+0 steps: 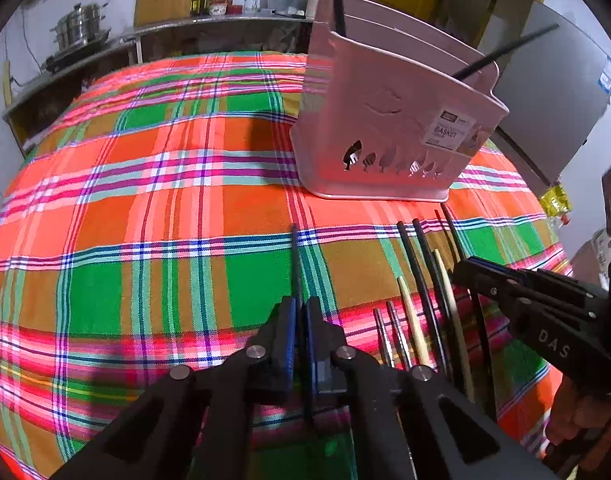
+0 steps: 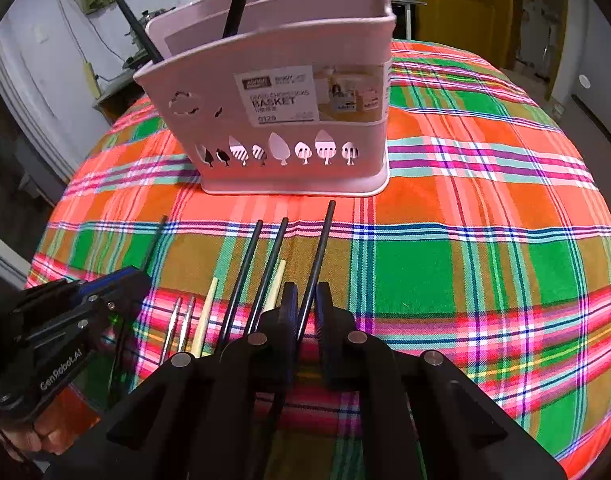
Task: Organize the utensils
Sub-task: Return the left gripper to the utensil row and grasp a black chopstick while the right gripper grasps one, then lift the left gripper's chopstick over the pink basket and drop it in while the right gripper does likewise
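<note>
A pink chopstick basket (image 1: pixel 389 128) (image 2: pixel 281 112) stands on the plaid tablecloth with two black chopsticks (image 2: pixel 237 0) leaning inside it. My left gripper (image 1: pixel 299 312) is shut on a black chopstick (image 1: pixel 295 264) that points toward the basket; it also shows in the right wrist view (image 2: pixel 155 242). My right gripper (image 2: pixel 305 300) is closed around another black chopstick (image 2: pixel 317 264) at the right end of a row of loose chopsticks (image 2: pixel 241 280): black, cream and metal ones lying side by side on the cloth in front of the basket.
The table is covered by an orange, green and pink plaid cloth (image 1: pixel 165 208). A counter with a steel pot (image 1: pixel 79 26) and bottles stands behind it. A grey fridge (image 1: pixel 557 92) is at the right. A yellow door (image 2: pixel 461 4) is beyond the table.
</note>
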The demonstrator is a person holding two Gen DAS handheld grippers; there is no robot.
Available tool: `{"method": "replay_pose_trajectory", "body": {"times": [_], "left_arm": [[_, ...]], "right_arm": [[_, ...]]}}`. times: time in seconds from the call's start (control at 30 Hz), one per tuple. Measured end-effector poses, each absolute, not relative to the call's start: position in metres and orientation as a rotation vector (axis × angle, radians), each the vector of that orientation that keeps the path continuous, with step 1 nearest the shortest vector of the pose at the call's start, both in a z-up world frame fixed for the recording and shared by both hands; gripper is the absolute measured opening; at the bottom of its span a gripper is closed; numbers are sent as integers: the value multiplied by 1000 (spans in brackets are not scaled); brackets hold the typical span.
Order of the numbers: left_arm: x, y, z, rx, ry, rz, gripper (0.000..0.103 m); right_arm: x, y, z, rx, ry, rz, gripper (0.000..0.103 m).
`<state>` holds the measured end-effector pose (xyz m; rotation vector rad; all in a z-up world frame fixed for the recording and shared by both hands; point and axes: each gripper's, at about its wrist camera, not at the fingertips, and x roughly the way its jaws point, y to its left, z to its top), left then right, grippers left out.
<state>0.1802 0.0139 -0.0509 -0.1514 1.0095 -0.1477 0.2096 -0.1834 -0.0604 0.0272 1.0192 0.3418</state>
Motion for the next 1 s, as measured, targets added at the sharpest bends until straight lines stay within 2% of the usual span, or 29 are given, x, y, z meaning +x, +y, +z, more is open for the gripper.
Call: {"method": "replay_pose_trajectory", "body": {"times": [1.0], "left_arm": [[161, 29, 89, -160, 756, -242, 5]], "right_arm": [[178, -219, 63, 127, 714, 407, 5]]}}
